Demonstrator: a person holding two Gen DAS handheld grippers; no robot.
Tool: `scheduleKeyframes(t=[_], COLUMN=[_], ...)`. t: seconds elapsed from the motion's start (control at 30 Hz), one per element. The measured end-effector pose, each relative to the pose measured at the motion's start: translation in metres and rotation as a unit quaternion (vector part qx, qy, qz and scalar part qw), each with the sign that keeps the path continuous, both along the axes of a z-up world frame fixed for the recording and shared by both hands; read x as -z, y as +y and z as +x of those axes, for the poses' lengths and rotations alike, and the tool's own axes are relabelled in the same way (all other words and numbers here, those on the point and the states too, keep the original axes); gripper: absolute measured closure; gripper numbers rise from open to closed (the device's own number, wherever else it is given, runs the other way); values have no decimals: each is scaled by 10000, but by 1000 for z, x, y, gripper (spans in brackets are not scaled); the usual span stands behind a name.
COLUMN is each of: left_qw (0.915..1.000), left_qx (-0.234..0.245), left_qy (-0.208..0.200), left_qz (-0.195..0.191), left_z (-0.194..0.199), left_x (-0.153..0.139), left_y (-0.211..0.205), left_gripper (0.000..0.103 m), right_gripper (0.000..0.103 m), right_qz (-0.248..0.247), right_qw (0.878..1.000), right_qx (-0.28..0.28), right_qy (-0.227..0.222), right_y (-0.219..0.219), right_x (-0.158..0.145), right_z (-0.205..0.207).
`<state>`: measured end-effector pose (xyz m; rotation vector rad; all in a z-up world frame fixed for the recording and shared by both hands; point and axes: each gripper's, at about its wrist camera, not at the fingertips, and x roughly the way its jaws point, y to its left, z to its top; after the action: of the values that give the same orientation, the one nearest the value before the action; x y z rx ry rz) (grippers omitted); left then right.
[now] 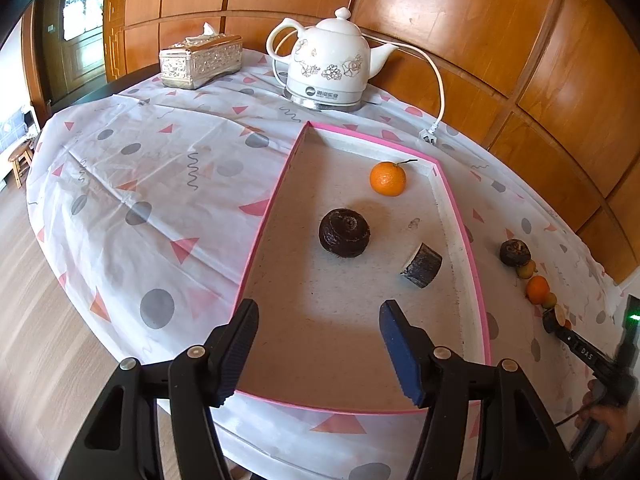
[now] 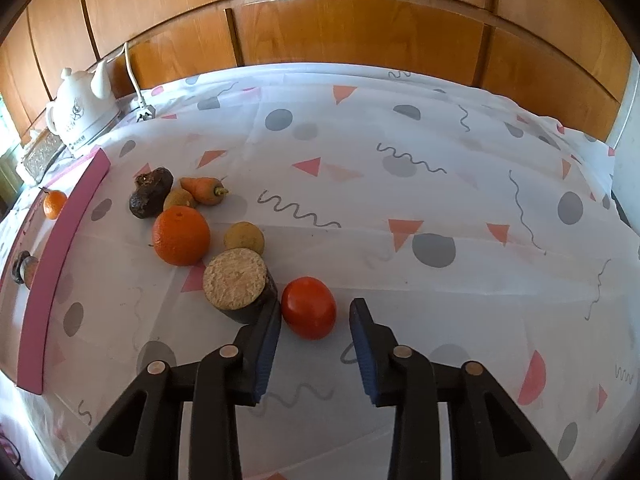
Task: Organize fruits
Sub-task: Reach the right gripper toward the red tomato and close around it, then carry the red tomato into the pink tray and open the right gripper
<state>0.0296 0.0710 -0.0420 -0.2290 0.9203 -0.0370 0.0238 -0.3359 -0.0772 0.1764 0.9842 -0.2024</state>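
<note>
Fruit sorting: right gripper [image 2: 316,334] set around a red tomato [image 2: 308,307], not yet clamped.

The tomato is seen on the patterned tablecloth [image 2: 400,208] between the right jaws, which stand at a narrow gap with a space left on the right side. Just beside it lie a cut dark stump [image 2: 238,285], a large orange [image 2: 181,235], two small brown fruits, a carrot [image 2: 204,189] and a dark lumpy fruit [image 2: 150,192]. The left gripper [image 1: 318,344] is held wide and empty over the pink tray [image 1: 476,264], in which a small orange [image 1: 387,178], a dark round fruit [image 1: 344,233] and a cut piece [image 1: 421,265] are recorded, well apart.
</note>
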Motion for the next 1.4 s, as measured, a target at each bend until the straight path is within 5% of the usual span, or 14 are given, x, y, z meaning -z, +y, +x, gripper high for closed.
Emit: scheduleKeyframes(t=[0.07, 0.7, 1.07, 1.4], left_qw=[10000, 9995, 9990, 9982], left_qx=[-14, -304, -432, -574], left_qy=[-7, -78, -114, -127], left_qz=[11, 12, -41, -107], left_z=[0, -7, -10, -11], left_x=[0, -3, -4, -3], left_y=[0, 14, 19, 27], left_gripper=[39, 36, 35, 34], right_gripper=[75, 75, 75, 75], right_qz=[8, 82, 83, 340], right_qw=[10000, 10000, 9990, 9924], right_qx=[-40, 23, 155, -970], right_qy=[19, -52, -422, -683], right_y=[1, -1, -5, 59], right_x=[2, 0, -29, -59], right_z=[0, -9, -22, -15])
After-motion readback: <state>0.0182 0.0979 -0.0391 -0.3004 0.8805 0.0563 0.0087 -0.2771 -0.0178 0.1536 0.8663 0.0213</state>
